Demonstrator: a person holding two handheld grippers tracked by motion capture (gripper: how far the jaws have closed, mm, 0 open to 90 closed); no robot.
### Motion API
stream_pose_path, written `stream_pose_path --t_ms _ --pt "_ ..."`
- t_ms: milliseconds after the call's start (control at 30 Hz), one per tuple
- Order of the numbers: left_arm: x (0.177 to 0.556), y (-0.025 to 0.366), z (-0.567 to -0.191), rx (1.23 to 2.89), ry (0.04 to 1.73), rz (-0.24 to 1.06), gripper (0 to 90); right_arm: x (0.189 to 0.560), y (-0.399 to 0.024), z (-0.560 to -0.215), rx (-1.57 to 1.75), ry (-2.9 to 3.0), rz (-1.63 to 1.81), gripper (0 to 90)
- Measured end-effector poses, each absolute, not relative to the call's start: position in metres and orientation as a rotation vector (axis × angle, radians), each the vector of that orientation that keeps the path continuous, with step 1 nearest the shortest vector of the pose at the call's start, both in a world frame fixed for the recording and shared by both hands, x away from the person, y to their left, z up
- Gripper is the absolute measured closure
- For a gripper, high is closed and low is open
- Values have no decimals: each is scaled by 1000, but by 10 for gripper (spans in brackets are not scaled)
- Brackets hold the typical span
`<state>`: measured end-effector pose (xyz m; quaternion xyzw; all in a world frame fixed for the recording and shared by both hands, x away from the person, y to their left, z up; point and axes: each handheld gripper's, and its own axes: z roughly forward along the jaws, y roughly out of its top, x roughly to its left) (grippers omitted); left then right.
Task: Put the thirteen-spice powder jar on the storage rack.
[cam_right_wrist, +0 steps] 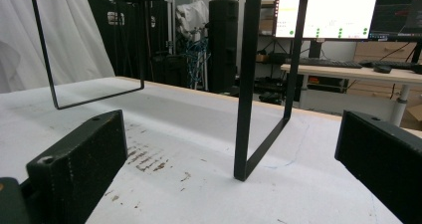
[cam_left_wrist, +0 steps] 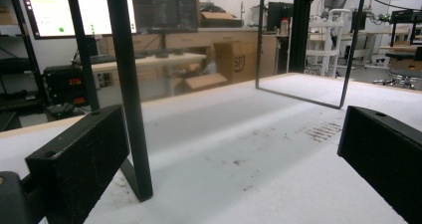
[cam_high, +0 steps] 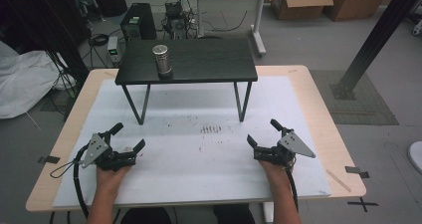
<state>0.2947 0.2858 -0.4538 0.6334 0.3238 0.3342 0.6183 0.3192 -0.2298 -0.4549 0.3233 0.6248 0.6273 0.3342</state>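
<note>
High view: both forearms enter from the bottom edge, each hand wrapped around a gripper resting low over the white mat [cam_high: 199,149] that covers the wooden surface [cam_high: 318,109].

Left gripper [cam_high: 128,136] sits lower left of frame, jaws spread wide and pointing up and to the right, nothing between them. Grey plate on top, cable looping off to the left and down. Left hand [cam_high: 110,173] palm down behind it, wrist straight.

Right gripper [cam_high: 263,132] sits lower right of frame, jaws equally wide apart, empty, pointing up and to the left. Right hand [cam_high: 275,168] behind it, forearm angled slightly inward.

The two grippers are well apart, roughly level with each other.

Small black stand [cam_high: 186,59] sits at the far half of the mat, upper centre. Metal cylinder [cam_high: 161,59] stands upright on its top, towards the left end, well apart from both grippers.

Left gripper view: jaws at lower corners, a stand leg [cam_left_wrist: 130,89] near the left jaw, not touching.

Right gripper view: jaws at lower corners, stand leg [cam_right_wrist: 247,84] upright between them farther off. Brown scuff marks [cam_right_wrist: 147,162] on the mat
</note>
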Motion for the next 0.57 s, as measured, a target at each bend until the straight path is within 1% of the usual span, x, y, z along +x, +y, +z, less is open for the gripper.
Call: stream_pose_path --t_ms 567 --pt "294 285 -454 1461 739 776 2 319 -230 -455 844 1629 1638 0"
